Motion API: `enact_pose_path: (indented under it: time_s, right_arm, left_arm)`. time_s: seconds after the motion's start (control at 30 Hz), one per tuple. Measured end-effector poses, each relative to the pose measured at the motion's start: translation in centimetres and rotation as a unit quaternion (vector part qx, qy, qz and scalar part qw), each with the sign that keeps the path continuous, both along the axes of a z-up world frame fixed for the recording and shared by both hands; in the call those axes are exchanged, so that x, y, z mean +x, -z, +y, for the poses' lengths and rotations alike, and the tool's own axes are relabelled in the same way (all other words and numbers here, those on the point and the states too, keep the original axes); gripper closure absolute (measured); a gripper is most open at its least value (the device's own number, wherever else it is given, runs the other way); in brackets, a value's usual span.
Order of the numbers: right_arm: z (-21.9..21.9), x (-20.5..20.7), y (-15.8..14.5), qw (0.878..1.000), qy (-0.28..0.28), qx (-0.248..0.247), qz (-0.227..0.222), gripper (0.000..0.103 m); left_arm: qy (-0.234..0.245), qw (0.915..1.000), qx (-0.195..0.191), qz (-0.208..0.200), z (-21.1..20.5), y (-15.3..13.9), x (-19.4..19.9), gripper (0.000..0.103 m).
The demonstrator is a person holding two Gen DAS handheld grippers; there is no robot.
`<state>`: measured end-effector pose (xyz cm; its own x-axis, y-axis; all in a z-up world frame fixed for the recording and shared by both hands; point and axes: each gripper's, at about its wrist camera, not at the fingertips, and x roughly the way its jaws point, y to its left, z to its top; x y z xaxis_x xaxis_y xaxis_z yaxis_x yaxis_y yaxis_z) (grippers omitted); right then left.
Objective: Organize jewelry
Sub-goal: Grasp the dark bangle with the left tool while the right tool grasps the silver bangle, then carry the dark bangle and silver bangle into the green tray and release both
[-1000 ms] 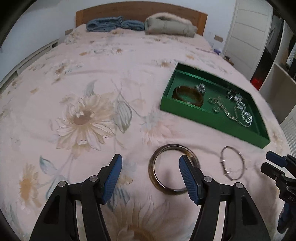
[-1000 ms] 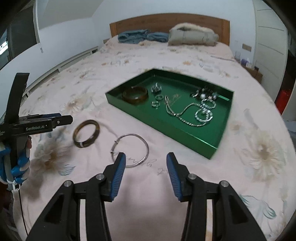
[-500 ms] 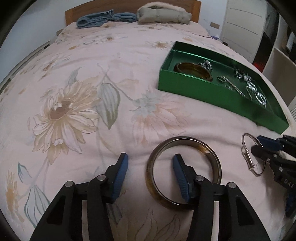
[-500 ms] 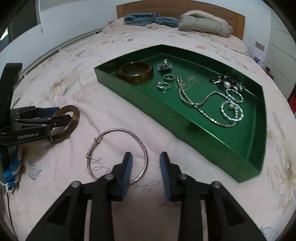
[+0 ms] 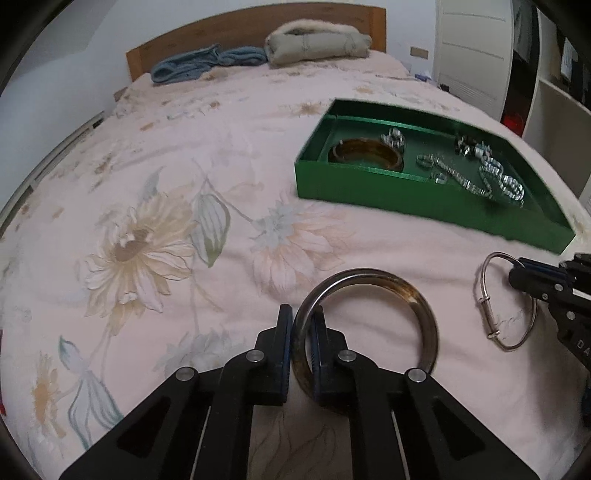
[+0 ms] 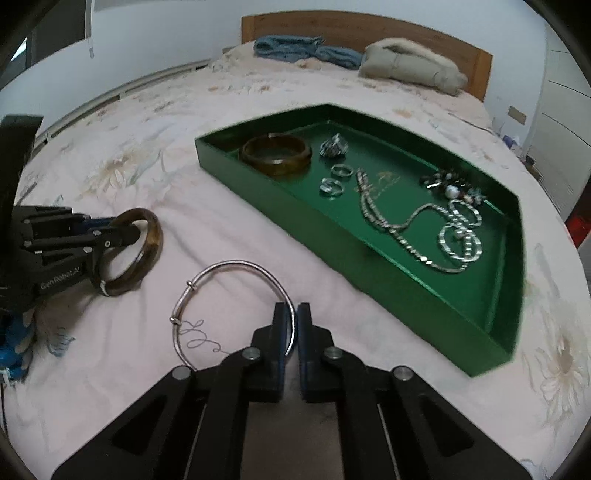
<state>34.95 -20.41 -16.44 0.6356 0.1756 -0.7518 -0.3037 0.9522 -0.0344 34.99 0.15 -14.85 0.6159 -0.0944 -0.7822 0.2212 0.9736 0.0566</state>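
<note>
Pinching brown bangle (image 5: pixel 373 295) rim: left hand-held gripper (image 5: pixel 300 325), seemingly tight.

Right gripper (image 6: pixel 290 325) fingers (image 6: pixel 279 332) around silver bangle (image 6: pixel 236 295)

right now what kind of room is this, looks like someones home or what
Most likely a bedroom in a home. The work surface is a bed with a floral bedspread and a wooden headboard, folded clothes lie at its head, and white closet doors stand to one side.

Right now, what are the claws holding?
Left claw pinches the brown bangle's rim. Right claw pinches the silver bangle's wire.
</note>
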Motion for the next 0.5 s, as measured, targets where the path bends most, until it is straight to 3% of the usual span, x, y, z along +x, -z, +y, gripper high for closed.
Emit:
enact_pose_path:
  time_s: [0.5]
  right_arm:
    - [-2.3, -6.3, -9.6, 0.995, 0.032, 0.011, -0.091, 0.099]
  left_arm:
    - [0.01, 0.9975, -0.019, -0.067, -0.5, -8.8, -4.6, 0.095]
